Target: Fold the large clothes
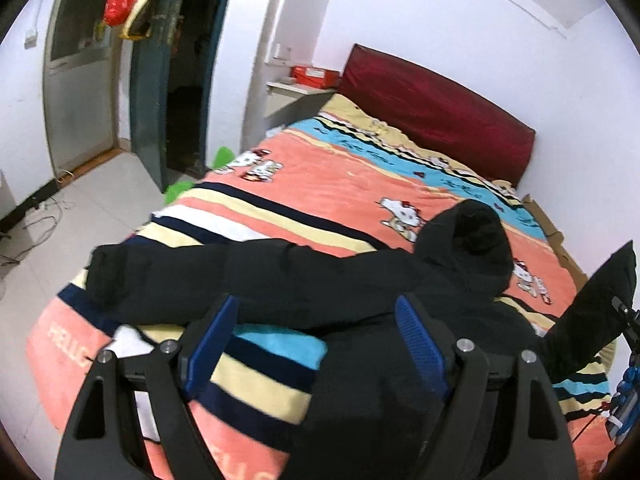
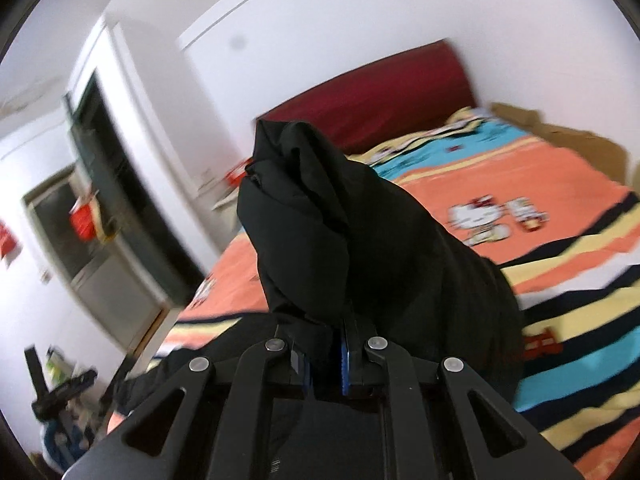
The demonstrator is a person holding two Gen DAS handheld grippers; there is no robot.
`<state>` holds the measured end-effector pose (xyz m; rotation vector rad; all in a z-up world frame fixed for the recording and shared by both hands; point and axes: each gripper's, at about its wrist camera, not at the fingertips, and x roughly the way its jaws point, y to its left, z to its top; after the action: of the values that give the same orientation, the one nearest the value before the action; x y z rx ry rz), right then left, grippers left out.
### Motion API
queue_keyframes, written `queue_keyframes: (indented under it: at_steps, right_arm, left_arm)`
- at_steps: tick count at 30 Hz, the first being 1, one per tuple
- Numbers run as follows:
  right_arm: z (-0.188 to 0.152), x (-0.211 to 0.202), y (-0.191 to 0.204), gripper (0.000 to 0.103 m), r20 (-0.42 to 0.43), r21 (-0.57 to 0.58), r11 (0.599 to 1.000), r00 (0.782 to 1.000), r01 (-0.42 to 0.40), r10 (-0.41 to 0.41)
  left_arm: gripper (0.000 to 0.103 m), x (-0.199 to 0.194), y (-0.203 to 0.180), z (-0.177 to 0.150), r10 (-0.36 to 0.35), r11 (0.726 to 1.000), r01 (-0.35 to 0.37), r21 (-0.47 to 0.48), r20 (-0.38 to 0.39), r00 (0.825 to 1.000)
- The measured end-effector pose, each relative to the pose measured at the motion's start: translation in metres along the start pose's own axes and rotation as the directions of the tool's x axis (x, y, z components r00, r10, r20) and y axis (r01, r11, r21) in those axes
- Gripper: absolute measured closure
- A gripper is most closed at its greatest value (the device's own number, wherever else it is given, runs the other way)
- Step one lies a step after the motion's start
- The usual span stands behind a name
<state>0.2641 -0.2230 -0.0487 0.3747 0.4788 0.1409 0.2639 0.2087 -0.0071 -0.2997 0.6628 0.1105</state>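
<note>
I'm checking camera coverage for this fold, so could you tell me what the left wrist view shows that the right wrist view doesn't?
Only the left wrist view: the jacket spread across the bed, its hood, a sleeve lying flat, and the left gripper open, holding nothing. Only the right wrist view: the right gripper shut on a bunched sleeve end lifted off the bed, and cardboard beside the mattress. Both show the striped bedspread, the red headboard and the dark door.
</note>
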Motion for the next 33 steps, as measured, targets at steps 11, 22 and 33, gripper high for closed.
queue_keyframes:
  at_steps: [11,22,33]
  right_arm:
    - [-0.102,0.112,0.086,0.092,-0.293,-0.097,0.991,0.954,-0.094,0.062]
    - [-0.174,0.174,0.124,0.089,-0.508,-0.276,0.959,0.857,-0.067,-0.086]
    - [-0.161,0.129,0.136,0.046,-0.475,-0.248,0.952,0.879,-0.179,0.041]
  left_arm:
    - [0.022,0.013,0.042,-0.013,0.070,0.997,-0.072,-0.042,-0.039,0.997]
    - [0.022,0.032,0.051,-0.027,0.098,0.993,-0.104,-0.058,-0.091,0.991]
    - [0.022,0.019,0.027,-0.022,0.083,0.996,-0.087,-0.037,-0.101,0.991]
